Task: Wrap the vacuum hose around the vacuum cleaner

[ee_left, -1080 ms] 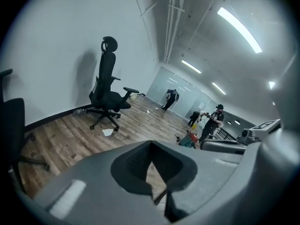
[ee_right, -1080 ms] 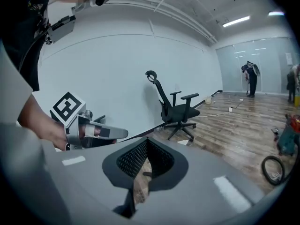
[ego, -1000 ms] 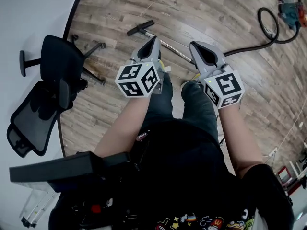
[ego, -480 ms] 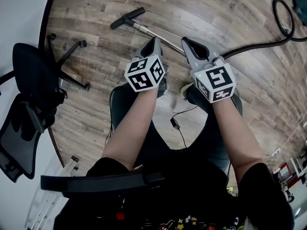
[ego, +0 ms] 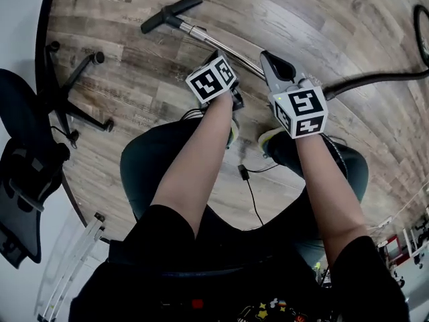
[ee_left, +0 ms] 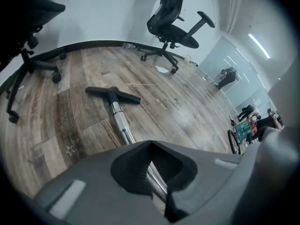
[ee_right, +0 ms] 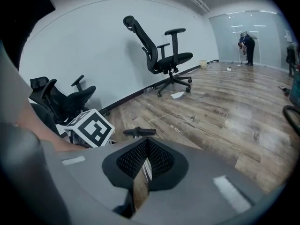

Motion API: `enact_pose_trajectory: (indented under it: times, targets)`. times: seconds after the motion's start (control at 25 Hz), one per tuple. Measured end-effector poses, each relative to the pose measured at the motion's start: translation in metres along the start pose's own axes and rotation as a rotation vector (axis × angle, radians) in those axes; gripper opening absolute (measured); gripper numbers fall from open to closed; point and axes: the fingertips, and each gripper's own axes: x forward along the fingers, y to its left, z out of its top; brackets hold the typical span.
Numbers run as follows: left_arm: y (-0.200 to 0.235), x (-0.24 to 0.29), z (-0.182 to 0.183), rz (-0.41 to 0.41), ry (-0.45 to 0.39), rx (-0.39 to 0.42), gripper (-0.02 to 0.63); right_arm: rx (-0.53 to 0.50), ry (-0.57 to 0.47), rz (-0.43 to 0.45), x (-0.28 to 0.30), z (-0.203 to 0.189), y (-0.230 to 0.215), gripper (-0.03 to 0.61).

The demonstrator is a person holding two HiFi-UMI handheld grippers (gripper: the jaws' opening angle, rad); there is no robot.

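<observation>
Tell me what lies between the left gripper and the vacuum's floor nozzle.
The metal wand runs there over wood floor; the left gripper view shows it.

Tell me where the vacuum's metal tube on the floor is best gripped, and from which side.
Grip the bare chrome tube near its middle, coming from straight above and closing across its width. It lies flat on the floor, thin and round; the T-shaped nozzle is wide, and the hose would probably bend.
</observation>
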Motion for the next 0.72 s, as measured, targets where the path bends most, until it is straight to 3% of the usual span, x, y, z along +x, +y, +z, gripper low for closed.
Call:
enact_pose_trajectory:
  times: [0.2, 0.36, 0.72]
  targets:
    - [0.027, 0.056, -0.036, 0.042, 0.022, -0.075, 0.014, 0.000, 0.040, 0.018, 0.058, -0.043, -0.022, 0.025]
    - [0.045, 0.092, -0.054, 0.107, 0.029, -0.147, 0.106, -0.013, 0.074, 0.009, 0.093, -0.067, -0.047, 0.025]
    - [0.059, 0.145, -0.062, 0.202, 0.044, -0.330, 0.190, -0.011, 0.085, 0.011, 0.121, -0.080, -0.065, 0.024]
